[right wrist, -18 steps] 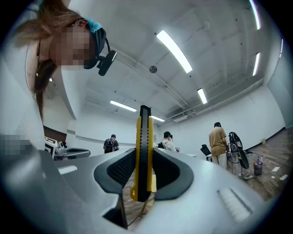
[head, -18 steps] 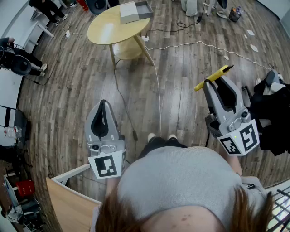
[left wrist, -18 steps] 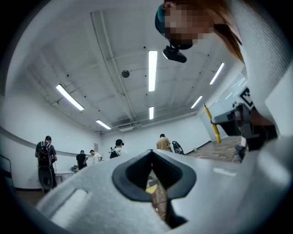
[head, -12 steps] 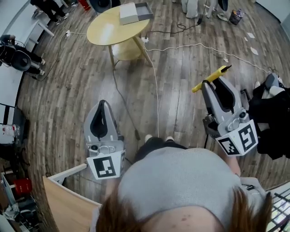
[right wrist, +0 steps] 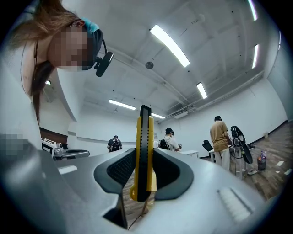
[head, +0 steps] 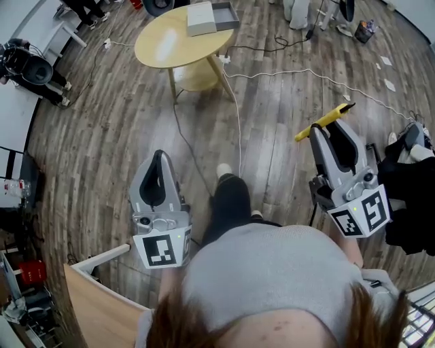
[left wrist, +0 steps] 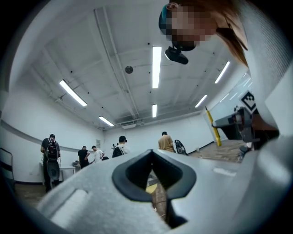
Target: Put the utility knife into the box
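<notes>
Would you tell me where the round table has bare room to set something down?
The round table is bare across its near and left side up to the rim; the box crowds its far right edge. Cables cross the floor before it.

Floor [head: 115, 143]: grey-brown wood-look planks throughout. Round pale-yellow surface [head: 163, 44] on splayed legs at the far end, lower shelf [head: 194, 76] beneath. White cable [head: 292, 70] and dark cable [head: 183, 139] trailing loose across the planks. Light wooden panel [head: 102, 306] close in, toward the left edge. Walls [left wrist: 137, 135] white and plain. Ceiling [left wrist: 114, 55] white, with exposed conduit runs and long strip lights [left wrist: 156, 66], all lit. Several people [left wrist: 121, 146] standing near the far wall.
</notes>
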A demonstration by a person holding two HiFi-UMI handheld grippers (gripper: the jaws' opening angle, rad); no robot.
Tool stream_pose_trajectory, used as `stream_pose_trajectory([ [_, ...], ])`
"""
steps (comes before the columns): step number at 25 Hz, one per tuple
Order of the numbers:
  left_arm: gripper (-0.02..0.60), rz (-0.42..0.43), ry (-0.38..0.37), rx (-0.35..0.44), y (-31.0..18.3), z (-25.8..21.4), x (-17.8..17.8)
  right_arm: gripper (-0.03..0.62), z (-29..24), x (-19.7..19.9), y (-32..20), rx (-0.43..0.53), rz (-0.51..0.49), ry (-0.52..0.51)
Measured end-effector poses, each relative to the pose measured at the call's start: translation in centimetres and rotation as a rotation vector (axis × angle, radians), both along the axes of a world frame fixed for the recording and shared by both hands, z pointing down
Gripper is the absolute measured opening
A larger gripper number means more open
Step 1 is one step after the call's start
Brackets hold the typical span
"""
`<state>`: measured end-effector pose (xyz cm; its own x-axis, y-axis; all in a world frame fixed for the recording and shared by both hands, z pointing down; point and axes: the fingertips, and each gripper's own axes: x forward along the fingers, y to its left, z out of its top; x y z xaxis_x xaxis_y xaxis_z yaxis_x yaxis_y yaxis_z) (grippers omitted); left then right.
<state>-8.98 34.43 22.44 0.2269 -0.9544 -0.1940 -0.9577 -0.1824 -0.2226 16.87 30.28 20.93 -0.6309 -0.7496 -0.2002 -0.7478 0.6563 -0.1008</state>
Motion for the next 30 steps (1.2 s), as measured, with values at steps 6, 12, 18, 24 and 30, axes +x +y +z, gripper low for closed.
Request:
stream_pose_trajectory([
  [6,-0.005,0.029,0.005,0.006,-6.6,0.1,-2.3,0.121,0.3,-2.1,-6.0,0.001,0.034,-0.011],
  [12,-0.005,0.075,-0.005,0.003,-14.3,-0.4,-4.6,0.121,0.0,-5.1,-12.9,0.002,0.057,-0.010],
  [18,-0.005,0.098,-0.020,0.008,-20.7,-1.2,-6.5,0.121,-0.7,-7.5,-18.6,0.011,0.060,0.000],
  [24,-0.005,0.138,-0.003,-0.012,-25.9,-0.8,-7.8,0.121,-0.5,-9.6,-23.7,-0.005,0.061,0.016],
  [30,-0.005,0.134,-0.004,-0.038,-30.4,0.2,-8.4,0.121,0.9,-10.3,-28.5,-0.049,0.059,0.030],
])
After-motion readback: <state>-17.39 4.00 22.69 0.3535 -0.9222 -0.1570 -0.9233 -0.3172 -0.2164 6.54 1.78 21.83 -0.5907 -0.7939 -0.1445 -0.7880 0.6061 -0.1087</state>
